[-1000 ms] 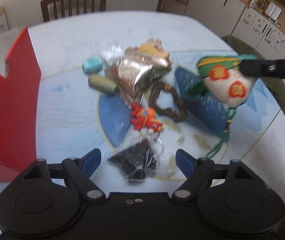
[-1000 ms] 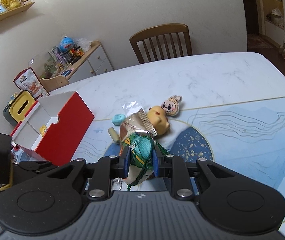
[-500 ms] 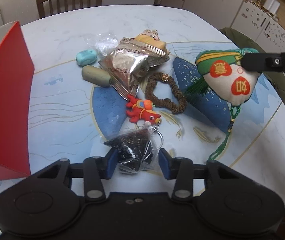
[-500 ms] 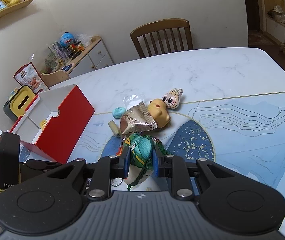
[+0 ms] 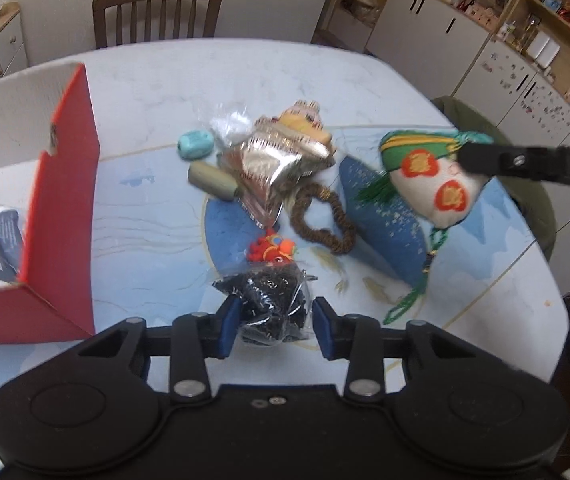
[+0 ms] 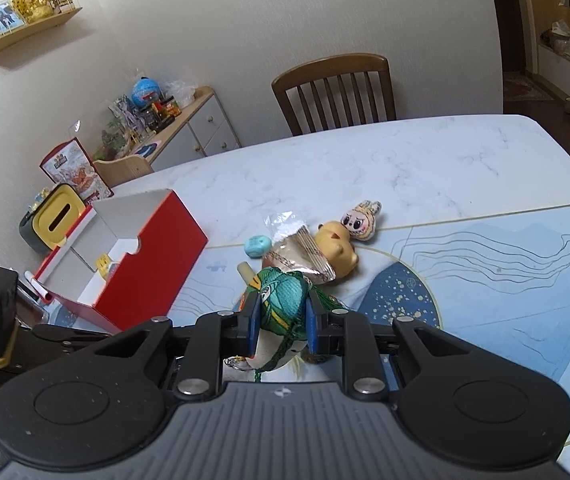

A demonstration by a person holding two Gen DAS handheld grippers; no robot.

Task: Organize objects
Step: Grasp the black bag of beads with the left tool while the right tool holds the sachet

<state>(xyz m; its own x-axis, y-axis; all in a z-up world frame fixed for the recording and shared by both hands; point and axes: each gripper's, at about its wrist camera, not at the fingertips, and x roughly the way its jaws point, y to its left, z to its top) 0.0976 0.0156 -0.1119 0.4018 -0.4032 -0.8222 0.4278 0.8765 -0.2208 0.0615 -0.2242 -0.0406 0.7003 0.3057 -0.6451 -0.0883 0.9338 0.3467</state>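
Note:
My left gripper (image 5: 275, 316) is shut on a clear bag of black bits (image 5: 269, 296), with a red-orange charm (image 5: 271, 250) hanging just beyond it. An open red box (image 5: 61, 208) stands to its left, also seen in the right wrist view (image 6: 157, 264). My right gripper (image 6: 283, 312) is shut on a green-and-white embroidered pouch (image 6: 285, 300). In the left wrist view that pouch (image 5: 429, 176) hangs above the table at right, its green tassel cord trailing down.
On the table lie a foil packet (image 5: 281, 164), a teal bead (image 5: 196, 145), an olive cylinder (image 5: 211, 180), a brown bead bracelet (image 5: 321, 220), a yellow plush (image 6: 337, 240) and a small doll head (image 6: 361, 220). A wooden chair (image 6: 333, 92) stands at the far edge.
My left gripper's fingers went from wide apart to closed on the bag of black bits, and the red box now looks nearer. The right gripper kept hold of the pouch.

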